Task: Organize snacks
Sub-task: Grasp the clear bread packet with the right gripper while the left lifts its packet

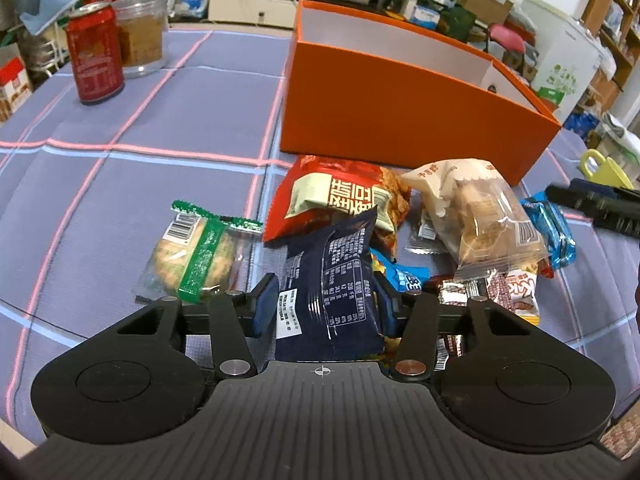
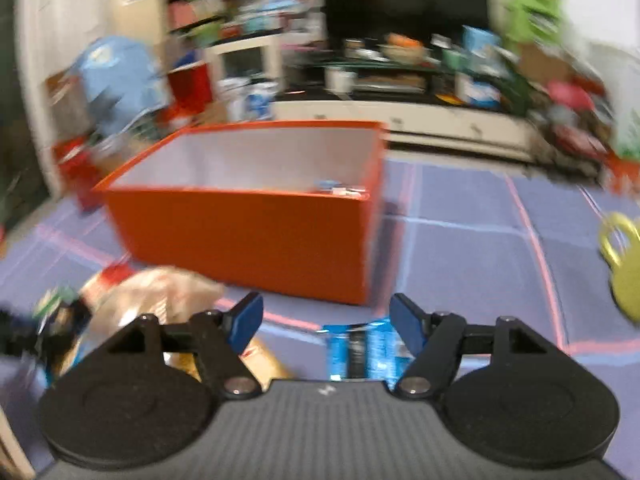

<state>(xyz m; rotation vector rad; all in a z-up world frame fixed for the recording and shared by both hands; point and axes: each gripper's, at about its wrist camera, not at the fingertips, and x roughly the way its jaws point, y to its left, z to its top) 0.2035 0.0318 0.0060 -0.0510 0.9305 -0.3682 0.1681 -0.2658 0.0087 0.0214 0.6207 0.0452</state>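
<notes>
The left gripper (image 1: 326,304) sits low over the snack heap on the purple checked cloth (image 1: 120,184), and its blue pads are clamped on a dark blue packet (image 1: 330,280), one on each side edge. To the left of that packet lies a round cracker in a clear wrapper with a green band (image 1: 192,256). Behind it a red crisp bag (image 1: 336,196) leans toward the orange box (image 1: 400,112), which stands open just beyond the pile. A clear bag of pale biscuits (image 1: 484,216) rests on the right of the heap, a light blue packet (image 1: 554,232) beside it. A red can (image 1: 95,54) stands well off at the far left. The right gripper (image 2: 326,326) is blurred, fingers apart with nothing between them, above a light blue packet (image 2: 366,350) on the cloth, the orange box (image 2: 248,236) ahead of it
</notes>
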